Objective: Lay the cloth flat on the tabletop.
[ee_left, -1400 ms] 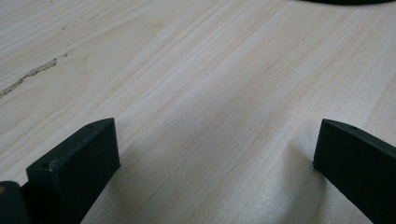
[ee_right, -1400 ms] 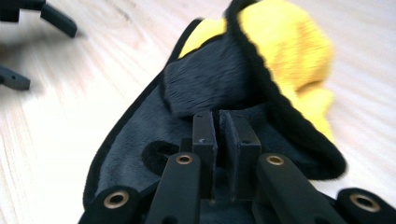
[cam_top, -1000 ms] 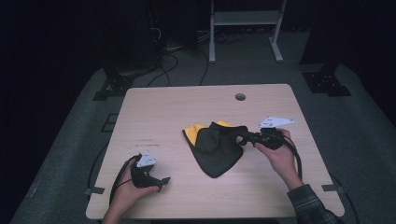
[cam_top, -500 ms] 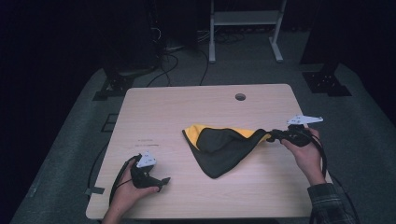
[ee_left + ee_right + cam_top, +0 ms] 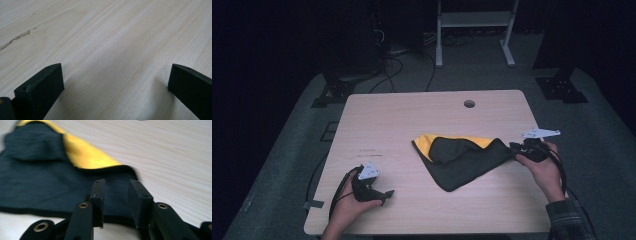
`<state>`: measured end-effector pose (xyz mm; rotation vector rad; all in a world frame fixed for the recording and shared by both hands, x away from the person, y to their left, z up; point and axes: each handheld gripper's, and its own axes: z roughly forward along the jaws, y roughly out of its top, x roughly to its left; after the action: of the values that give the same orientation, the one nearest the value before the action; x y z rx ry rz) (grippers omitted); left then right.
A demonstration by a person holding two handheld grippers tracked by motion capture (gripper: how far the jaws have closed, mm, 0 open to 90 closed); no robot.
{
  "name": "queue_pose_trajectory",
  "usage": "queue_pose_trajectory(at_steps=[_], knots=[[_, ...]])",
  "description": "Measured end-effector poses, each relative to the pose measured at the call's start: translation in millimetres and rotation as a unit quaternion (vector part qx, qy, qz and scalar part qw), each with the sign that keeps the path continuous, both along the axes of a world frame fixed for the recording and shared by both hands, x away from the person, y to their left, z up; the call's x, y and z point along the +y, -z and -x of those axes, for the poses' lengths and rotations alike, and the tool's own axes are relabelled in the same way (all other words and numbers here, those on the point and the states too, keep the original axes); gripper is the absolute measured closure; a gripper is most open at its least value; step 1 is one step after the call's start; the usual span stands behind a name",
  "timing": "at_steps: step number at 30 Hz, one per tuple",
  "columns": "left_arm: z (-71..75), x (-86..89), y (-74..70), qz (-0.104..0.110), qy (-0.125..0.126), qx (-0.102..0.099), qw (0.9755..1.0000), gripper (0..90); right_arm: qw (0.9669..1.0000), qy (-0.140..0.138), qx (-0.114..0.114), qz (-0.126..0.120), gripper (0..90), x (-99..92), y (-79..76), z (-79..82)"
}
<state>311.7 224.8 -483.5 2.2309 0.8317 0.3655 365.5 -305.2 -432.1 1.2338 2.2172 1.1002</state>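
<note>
My right hand-held gripper (image 5: 116,195) has just been opening, releasing the cloth (image 5: 462,157) corner flat; left hand-held gripper (image 5: 379,195) rests open on the tabletop (image 5: 402,120).

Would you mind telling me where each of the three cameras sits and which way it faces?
High view: above the person's side, facing forward and down on the table; both hands show, with the left claw and right claw.
Left gripper view: rides the left claw, looking along its wide-apart jaws at bare wood.
Right gripper view: rides the right claw, facing the black-and-yellow cloth between its jaws, which have just been opening.
Shared: high and right gripper views both show the cloth.
</note>
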Motion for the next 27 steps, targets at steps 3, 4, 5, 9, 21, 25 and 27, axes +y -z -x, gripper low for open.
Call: queue_pose_trajectory(at_steps=[3,4,5,9,21,25,27], knots=[[0.0,0.0,0.0,0.000,0.000,0.000,1.0000,0.0,0.9995,-0.030,0.003,-0.009,63.8,16.4,1.9,7.8],[0.0,0.0,0.0,0.000,0.000,0.000,1.0000,0.0,0.9991,-0.040,0.006,-0.013,63.1,22.9,2.7,10.5],[0.0,0.0,-0.1,-0.001,0.000,0.000,1.0000,0.0,0.9983,-0.055,0.007,-0.017,62.3,31.4,3.9,13.5],[0.0,0.0,-0.1,-0.001,0.000,0.000,1.0000,0.0,0.9954,-0.091,0.014,-0.029,57.8,58.4,6.8,21.9],[0.0,0.0,0.0,0.000,0.000,0.000,1.0000,0.0,0.9806,-0.192,0.033,-0.025,53.5,135.5,20.8,38.3],[0.0,0.1,0.0,-0.001,0.000,-0.001,1.0000,0.0,0.9767,-0.211,0.039,-0.014,52.9,154.3,27.3,41.0],[-0.1,0.1,-0.1,-0.001,0.001,-0.001,1.0000,0.0,0.9747,-0.220,0.041,-0.007,52.9,161.2,30.3,41.6]])
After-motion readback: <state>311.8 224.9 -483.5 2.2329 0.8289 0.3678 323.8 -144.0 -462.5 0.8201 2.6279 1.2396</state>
